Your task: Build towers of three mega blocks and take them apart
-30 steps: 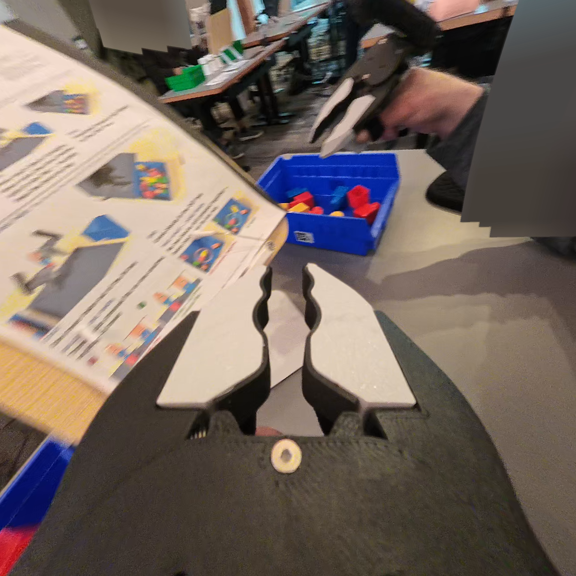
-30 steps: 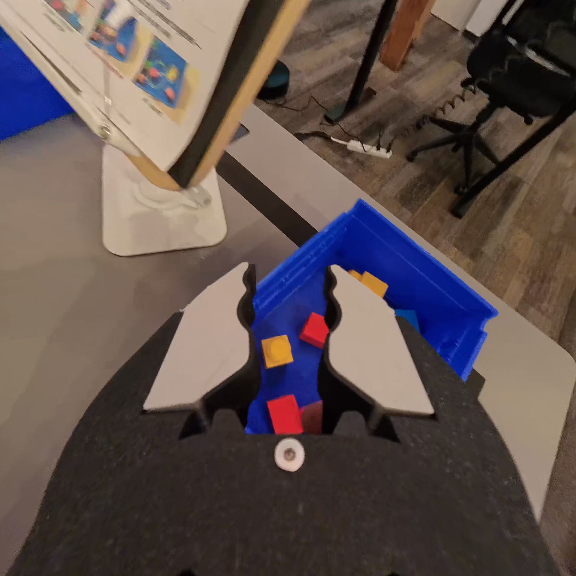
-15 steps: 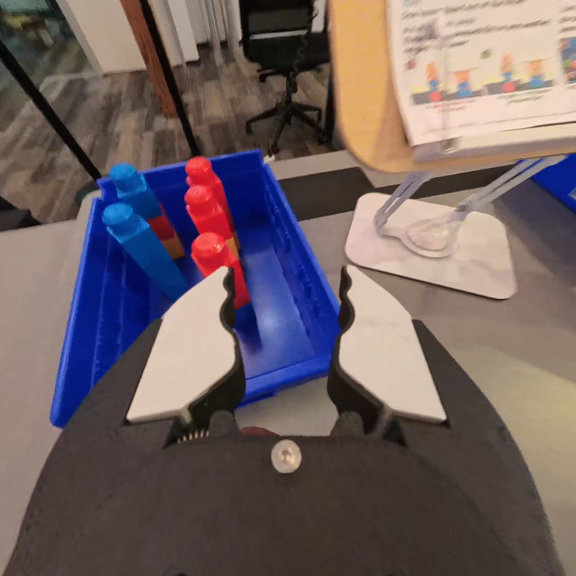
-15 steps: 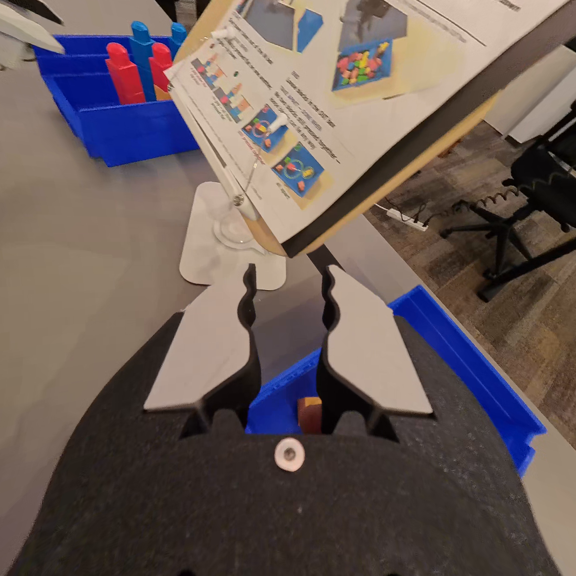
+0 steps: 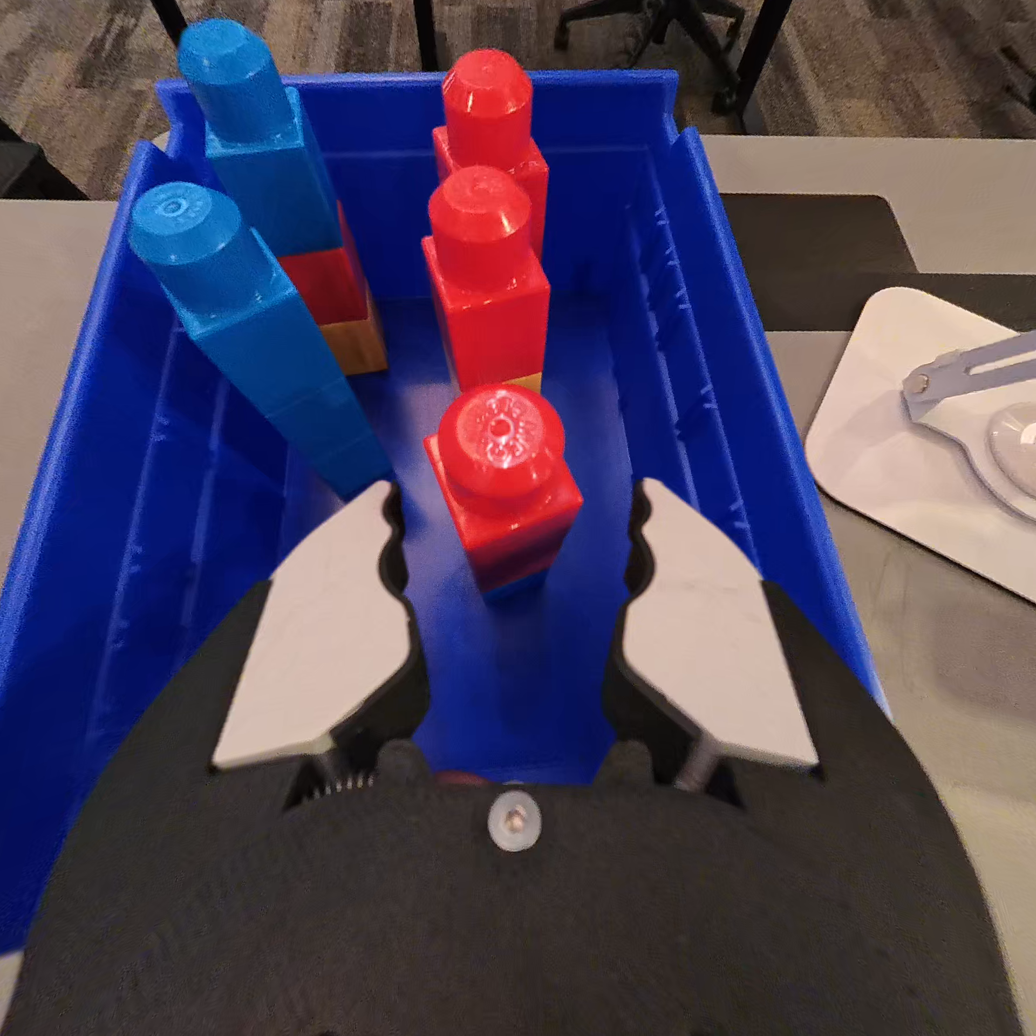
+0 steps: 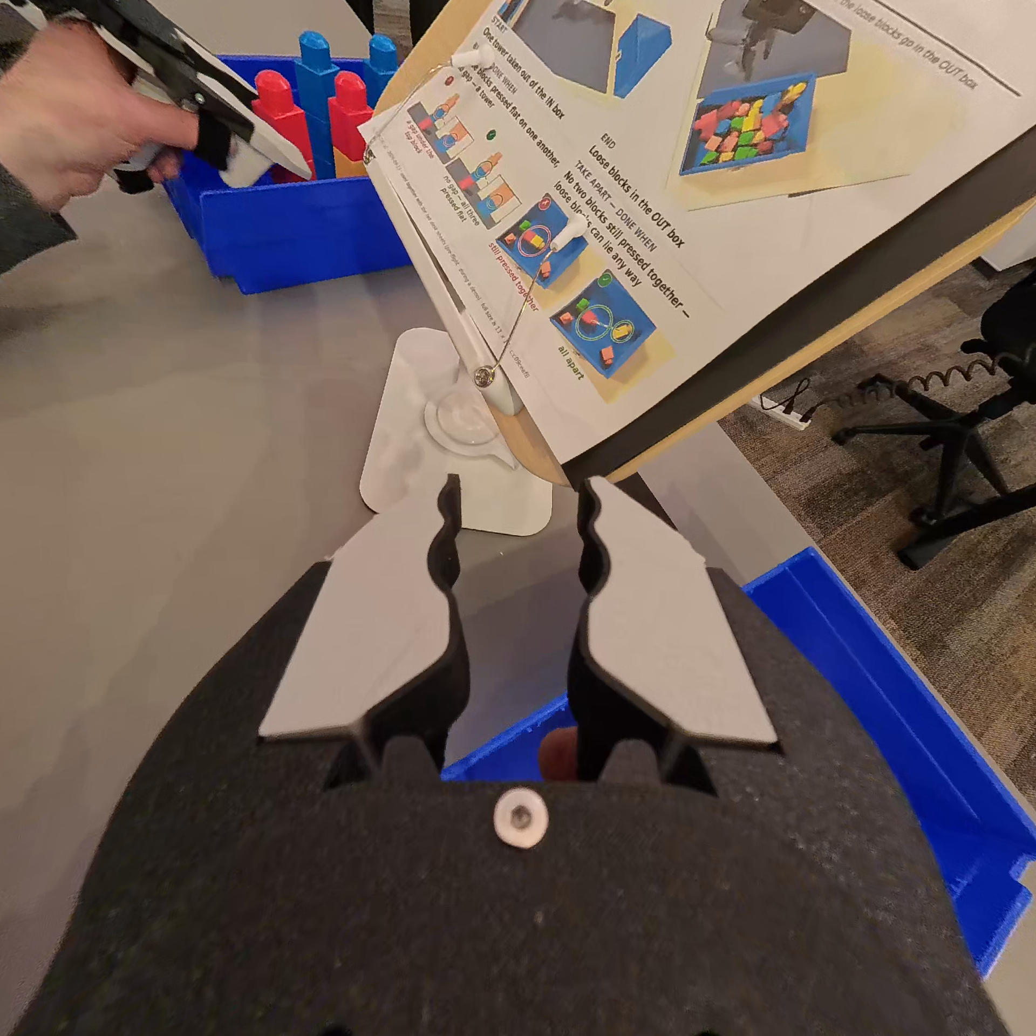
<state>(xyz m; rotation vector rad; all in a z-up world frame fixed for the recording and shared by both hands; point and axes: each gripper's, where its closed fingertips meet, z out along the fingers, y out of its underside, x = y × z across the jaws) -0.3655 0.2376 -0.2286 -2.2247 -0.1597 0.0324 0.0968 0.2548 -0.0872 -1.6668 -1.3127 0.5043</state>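
On the grey table, my left gripper hangs wide open over the blue bin of five block towers, straddling the nearest red-topped tower without touching. My right gripper gapes empty near the instruction board.

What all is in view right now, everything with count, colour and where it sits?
Block towers: five, three red-topped, two blue-topped, standing in the far bin.
Bins: two, blue; far bin holds the towers, near bin lies under the right gripper.
Instruction board: one, tan with printed sheet, on a white stand mid-table.
Table: grey.
Office chair: black, on the floor.
Left gripper: open over the nearest red-topped tower, not touching.
Right gripper: open, empty.
Hand: holding the left gripper.
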